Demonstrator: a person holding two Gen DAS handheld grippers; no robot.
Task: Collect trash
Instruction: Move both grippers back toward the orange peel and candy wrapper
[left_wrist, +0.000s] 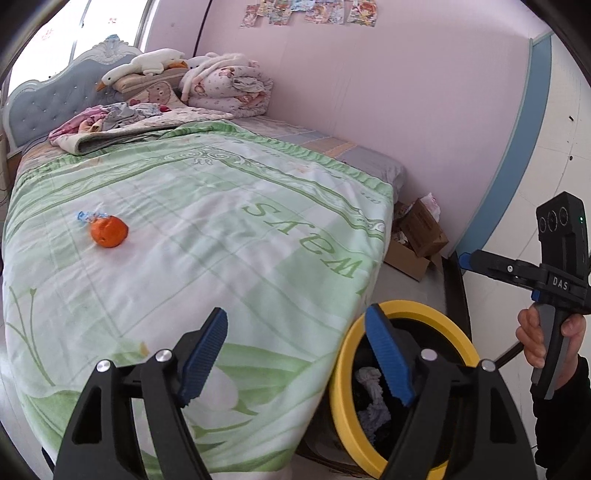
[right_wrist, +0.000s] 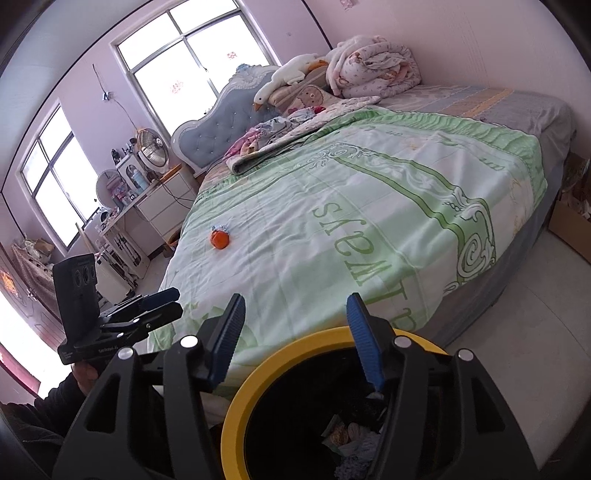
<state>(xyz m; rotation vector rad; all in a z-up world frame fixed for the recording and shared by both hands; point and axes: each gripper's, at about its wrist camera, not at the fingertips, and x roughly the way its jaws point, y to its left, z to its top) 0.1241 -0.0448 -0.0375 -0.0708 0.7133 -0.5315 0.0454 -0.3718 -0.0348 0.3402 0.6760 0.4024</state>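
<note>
both jaws gape empty over the bin (right_wrist: 236, 417); drop looks done. next, a gripper (left_wrist: 295, 354) must reach the orange peel (left_wrist: 109, 230) and wrapper (left_wrist: 86, 216).

A white blanket (left_wrist: 207, 229) patterned with green scrollwork and lettering is covering the bed, an orange peel (left_wrist: 109, 231) and a blue-and-white wrapper (left_wrist: 88, 216) are lying on it, and a black bin (right_wrist: 295, 424) is showing a yellow rim beneath blue gripper pads (right_wrist: 364, 341).

Empty left tool (left_wrist: 295, 356), orange peel (left_wrist: 109, 230), bin (left_wrist: 406, 387)
</note>
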